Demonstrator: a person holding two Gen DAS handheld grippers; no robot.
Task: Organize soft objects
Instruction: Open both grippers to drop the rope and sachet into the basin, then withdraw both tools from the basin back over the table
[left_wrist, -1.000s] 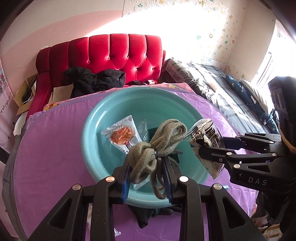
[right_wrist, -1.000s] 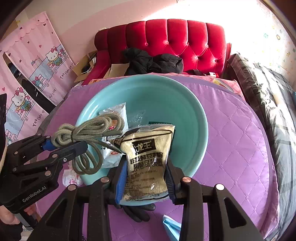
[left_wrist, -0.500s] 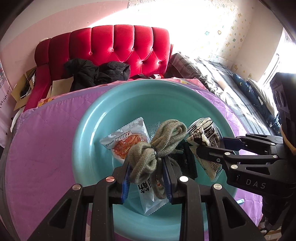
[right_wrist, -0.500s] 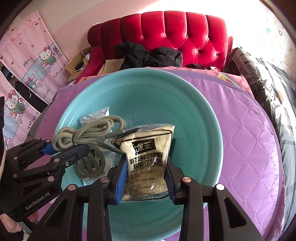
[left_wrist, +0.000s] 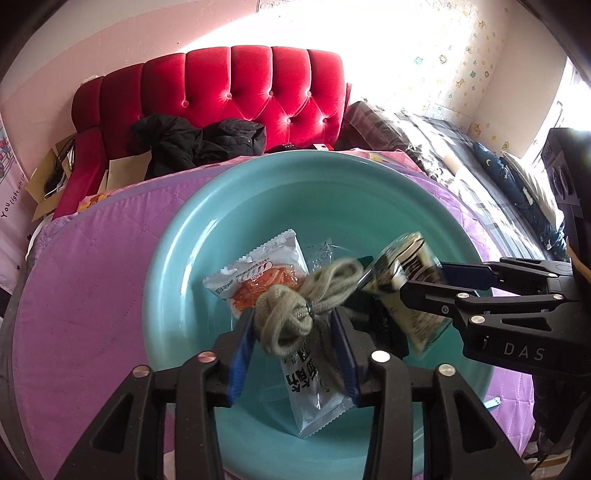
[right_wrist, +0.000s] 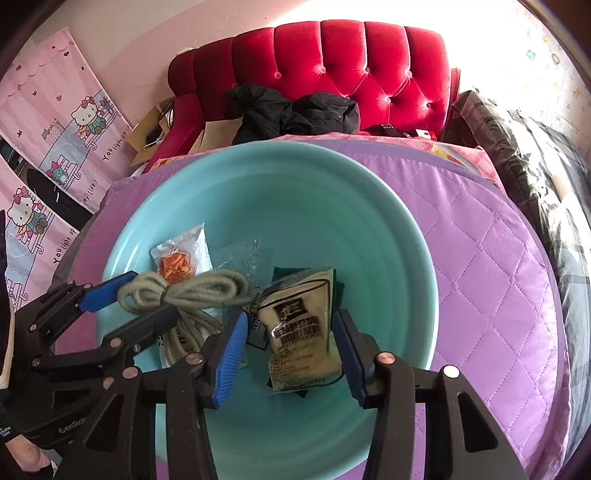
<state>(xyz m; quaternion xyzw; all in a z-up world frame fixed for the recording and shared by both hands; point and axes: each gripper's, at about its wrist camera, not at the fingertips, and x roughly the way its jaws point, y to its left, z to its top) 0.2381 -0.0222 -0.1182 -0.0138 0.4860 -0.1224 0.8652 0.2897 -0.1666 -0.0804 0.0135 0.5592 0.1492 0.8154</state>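
Note:
A large teal basin (left_wrist: 332, 192) (right_wrist: 369, 229) sits on a purple quilted surface. My left gripper (left_wrist: 293, 328) (right_wrist: 131, 301) is over the basin with its jaws spread and a coiled grey-green rope (left_wrist: 291, 314) (right_wrist: 192, 291) between them, slipping down. My right gripper (right_wrist: 290, 339) (left_wrist: 424, 280) has its jaws wide apart. A beige snack packet (right_wrist: 301, 332) (left_wrist: 402, 284) drops between them, blurred. A snack packet with orange contents (left_wrist: 262, 277) (right_wrist: 177, 258) and a silver packet (left_wrist: 310, 391) lie inside the basin.
The purple quilt (right_wrist: 491, 280) (left_wrist: 81, 280) surrounds the basin. A red tufted sofa (left_wrist: 236, 96) (right_wrist: 332, 70) with black clothes (left_wrist: 192, 144) stands behind. Dark bedding (right_wrist: 535, 166) lies to the right. Pink cartoon curtains (right_wrist: 55, 140) hang at the left.
Both grippers moved forward over the basin and opened. The beige packet left the right gripper's hold and falls; the rope sags loose between the left jaws.

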